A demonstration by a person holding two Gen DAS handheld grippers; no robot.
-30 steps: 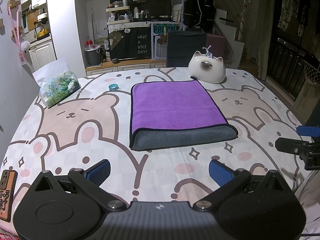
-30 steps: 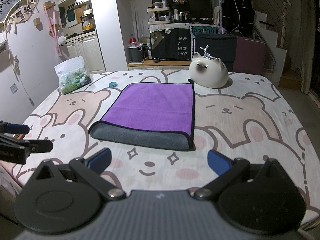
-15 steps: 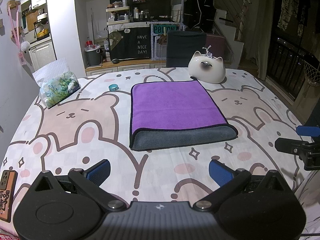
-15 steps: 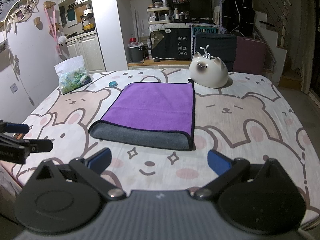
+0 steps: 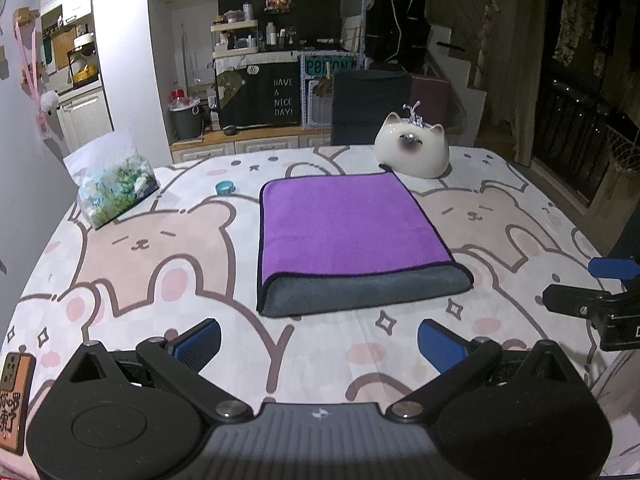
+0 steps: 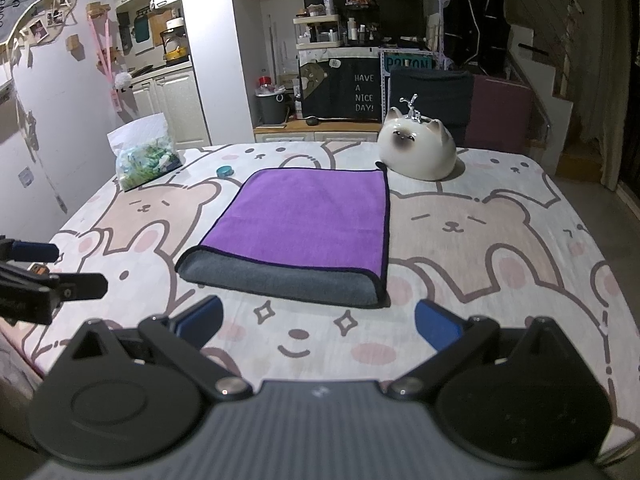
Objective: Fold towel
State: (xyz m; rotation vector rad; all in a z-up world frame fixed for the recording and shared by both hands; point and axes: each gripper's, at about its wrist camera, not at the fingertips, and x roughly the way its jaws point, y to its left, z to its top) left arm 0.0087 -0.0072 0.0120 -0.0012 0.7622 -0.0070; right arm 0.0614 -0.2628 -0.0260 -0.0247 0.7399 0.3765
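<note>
A purple towel (image 5: 348,224) with a grey underside lies folded flat in the middle of the table, its grey fold edge toward me; it also shows in the right wrist view (image 6: 308,224). My left gripper (image 5: 319,345) is open and empty, held back from the towel's near edge. My right gripper (image 6: 318,326) is open and empty, also short of the near edge. The right gripper shows at the right edge of the left wrist view (image 5: 600,292), and the left gripper at the left edge of the right wrist view (image 6: 44,276).
A white cat-shaped ceramic (image 5: 414,152) stands just behind the towel's far right corner. A bag of green and white items (image 5: 112,188) and a small teal lid (image 5: 225,188) lie at the far left. The table has a bear-print cloth (image 5: 152,248).
</note>
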